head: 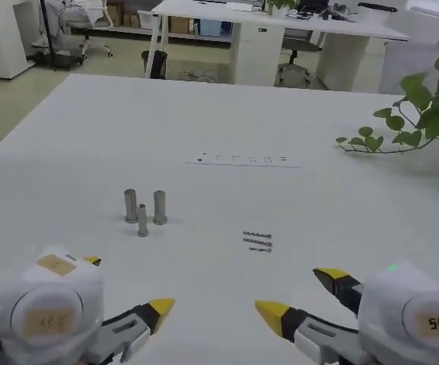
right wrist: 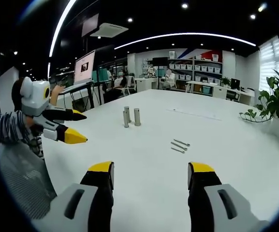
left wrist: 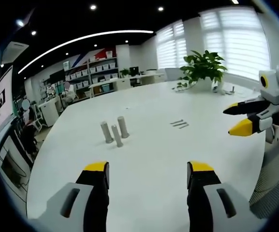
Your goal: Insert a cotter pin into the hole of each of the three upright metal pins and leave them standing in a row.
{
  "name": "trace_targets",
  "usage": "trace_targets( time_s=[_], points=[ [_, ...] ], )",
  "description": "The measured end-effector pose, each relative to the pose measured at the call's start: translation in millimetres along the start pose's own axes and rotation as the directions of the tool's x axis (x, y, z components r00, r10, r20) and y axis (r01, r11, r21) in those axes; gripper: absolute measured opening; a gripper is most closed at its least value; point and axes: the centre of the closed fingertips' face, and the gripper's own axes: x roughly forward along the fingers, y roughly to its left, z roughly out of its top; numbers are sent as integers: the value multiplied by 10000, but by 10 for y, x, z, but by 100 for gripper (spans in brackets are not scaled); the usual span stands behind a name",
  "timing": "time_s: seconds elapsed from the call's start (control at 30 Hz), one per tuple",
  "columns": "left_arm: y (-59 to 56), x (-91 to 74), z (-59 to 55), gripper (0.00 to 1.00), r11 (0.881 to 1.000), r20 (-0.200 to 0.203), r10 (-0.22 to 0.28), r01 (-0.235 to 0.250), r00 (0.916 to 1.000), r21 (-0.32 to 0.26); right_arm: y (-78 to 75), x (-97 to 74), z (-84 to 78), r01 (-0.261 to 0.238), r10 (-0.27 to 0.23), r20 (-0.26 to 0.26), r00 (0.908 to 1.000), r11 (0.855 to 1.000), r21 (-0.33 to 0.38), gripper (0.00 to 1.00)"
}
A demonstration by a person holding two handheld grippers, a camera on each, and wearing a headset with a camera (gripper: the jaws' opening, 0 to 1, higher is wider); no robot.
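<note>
Three cotter pins (head: 257,242) are lying flat and parallel to the right of the metal pins (head: 143,209), long axes running across toward that cluster — looped ends too small to tell — while the metal pins are standing upright, bunched, not in a row. Nothing's inserted yet, so I'm calling this the opening reach: left gripper (head: 126,283) and right gripper (head: 299,291) are hovering on the near side of the metal pins, both spread wide and empty. Next up, likely: pinching one thin cotter pin and threading it through a metal pin.

Holes in 3 metal pins (head: 142,219) too small
</note>
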Motion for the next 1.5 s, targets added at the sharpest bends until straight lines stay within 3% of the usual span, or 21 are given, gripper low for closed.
trace_targets(
  time_s=[0.4,0.7,1.0,1.3,1.5],
  points=[
    [139,198,30,54,9998,-214,-158,160,9996,71,30,7,-21,-262,271,-240,9993,9990,363,58],
    [408,585,187,45,9995,-114,-177,180,9998,271,-37,40,112,-474,481,-225,9986,9984,310,57],
    [648,984,234,37,9996,-197,-137,142,9997,263,-102,151,185,-701,710,-257,9971,9969,354,54],
    [738,1283,204,29,9962,-219,-356,372,9991,781,-146,271,116,-811,831,-494,9953,9959,408,52],
    [782,1404,187,21,9957,-295,-484,506,9984,775,-152,335,50,-803,837,-635,9945,9953,548,51]
  ],
)
